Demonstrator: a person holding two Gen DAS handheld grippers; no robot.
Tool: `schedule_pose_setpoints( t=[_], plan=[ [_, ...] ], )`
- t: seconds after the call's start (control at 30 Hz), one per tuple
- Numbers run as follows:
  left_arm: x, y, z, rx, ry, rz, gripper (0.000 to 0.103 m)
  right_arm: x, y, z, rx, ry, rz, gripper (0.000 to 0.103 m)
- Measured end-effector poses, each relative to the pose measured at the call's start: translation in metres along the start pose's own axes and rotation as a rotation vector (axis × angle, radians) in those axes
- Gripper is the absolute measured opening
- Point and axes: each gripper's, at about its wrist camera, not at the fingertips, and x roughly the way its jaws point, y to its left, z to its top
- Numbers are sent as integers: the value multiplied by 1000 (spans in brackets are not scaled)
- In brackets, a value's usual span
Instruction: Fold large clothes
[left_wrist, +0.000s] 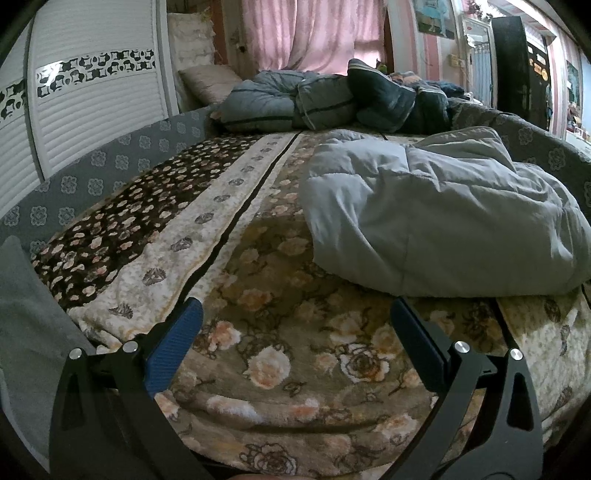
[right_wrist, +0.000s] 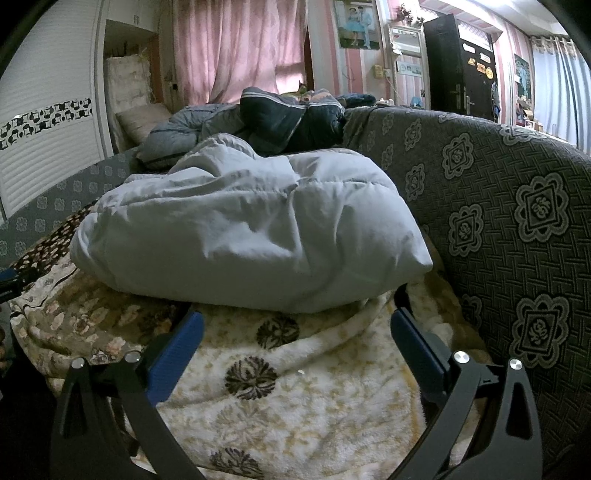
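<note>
Both claws empty, puffy grey jacket bunched up on the bed.
Left claw and right claw hang spread wide at the bed's near edge, probably lining up a grab.

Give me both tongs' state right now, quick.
Left tongs: open, holding nothing, over the floral plush blanket.
Right tongs: open, holding nothing, short of the puffy pale grey padded garment.

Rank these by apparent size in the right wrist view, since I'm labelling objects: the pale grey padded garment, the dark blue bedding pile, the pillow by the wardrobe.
1. pale grey padded garment, though it is nearest
2. dark blue bedding pile
3. pillow
</note>
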Motion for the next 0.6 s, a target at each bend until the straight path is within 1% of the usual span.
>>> schedule_pose_setpoints(
  t=[0.2,0.4,0.6],
  plan=[
    [-3,0,3,3,-30,0,100,1,0,0,-8,6,-6,101],
    [0,1,3,-6,-25,-13,100,2,1,0,-3,10,-31,101],
    [6,3,2,-23,0,-26,100,5,5,-1,-14,24,-40,101]
  ],
)
